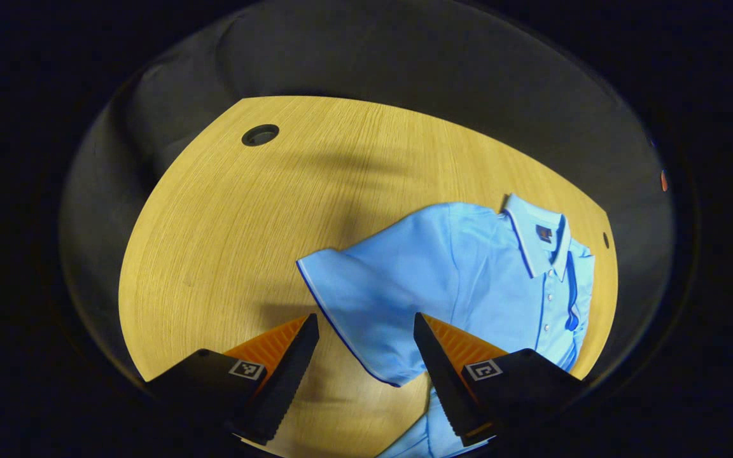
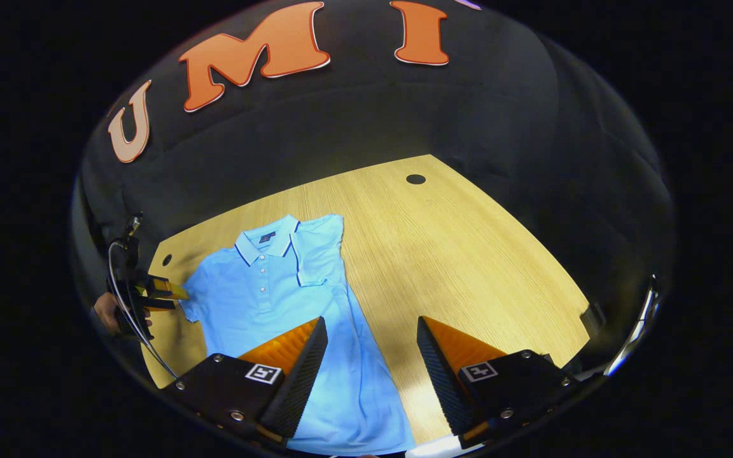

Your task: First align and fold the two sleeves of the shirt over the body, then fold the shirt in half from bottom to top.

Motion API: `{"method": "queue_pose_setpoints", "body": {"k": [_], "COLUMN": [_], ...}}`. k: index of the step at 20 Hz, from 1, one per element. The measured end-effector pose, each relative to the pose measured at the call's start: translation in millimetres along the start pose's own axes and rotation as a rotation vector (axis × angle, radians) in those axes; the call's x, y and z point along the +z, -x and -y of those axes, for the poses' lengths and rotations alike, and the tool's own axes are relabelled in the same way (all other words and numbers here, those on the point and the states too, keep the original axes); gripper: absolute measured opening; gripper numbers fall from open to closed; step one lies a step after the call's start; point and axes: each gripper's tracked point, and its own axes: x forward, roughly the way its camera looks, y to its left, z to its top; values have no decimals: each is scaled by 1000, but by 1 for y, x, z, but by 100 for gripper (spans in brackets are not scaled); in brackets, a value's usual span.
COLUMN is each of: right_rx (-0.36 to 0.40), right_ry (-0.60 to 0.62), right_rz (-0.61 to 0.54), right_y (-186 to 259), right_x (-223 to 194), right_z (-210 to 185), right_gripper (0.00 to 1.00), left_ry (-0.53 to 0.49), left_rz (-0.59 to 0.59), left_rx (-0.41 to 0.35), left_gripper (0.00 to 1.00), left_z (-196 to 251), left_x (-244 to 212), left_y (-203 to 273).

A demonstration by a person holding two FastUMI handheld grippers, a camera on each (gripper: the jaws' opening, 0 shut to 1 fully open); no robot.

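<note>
Light-blue polo shirt (image 2: pixel 265 299) on wooden table (image 2: pixel 468 254), hem cut off below jaws, left gripper (image 1: pixel 366 331) and right gripper (image 2: pixel 371 334) both spread wide, empty, one sleeve (image 2: pixel 319 251) folded over.

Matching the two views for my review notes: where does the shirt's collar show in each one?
Left gripper view: the collar sits at right of centre, near the table's right edge, beyond the open left gripper.
Right gripper view: the collar sits left of centre, at the shirt's far end, above the open right gripper.
Shared landmark: the button placket running down from the collar.
</note>
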Motion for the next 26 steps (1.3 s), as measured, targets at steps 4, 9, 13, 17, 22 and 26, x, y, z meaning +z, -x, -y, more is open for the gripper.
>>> {"method": "queue_pose_setpoints", "body": {"k": [4,9,13,17,22,26], "right_rx": [-6,-20,-23,-25,-20,-20], "right_ry": [8,-2,-14,-10,-25,-6], "right_rz": [11,0,5,11,7,5], "right_y": [7,12,18,28,35,43], "right_x": [-2,-15,-19,-27,-36,-42], "right_z": [0,7,15,27,44,55], "right_gripper": [87,88,89,89,89,89], "left_ry": [-24,-87,-120,-152,-203,-253], "left_rz": [-22,-39,-45,38,100,137], "left_rx": [42,64,29,-16,-56,-104], "left_gripper": [98,62,13,10,9,10], "left_z": [-3,11,28,42,76,117], "left_x": [1,4,4,23,34,38], "left_y": [-9,-11,-14,3,32,44]}}
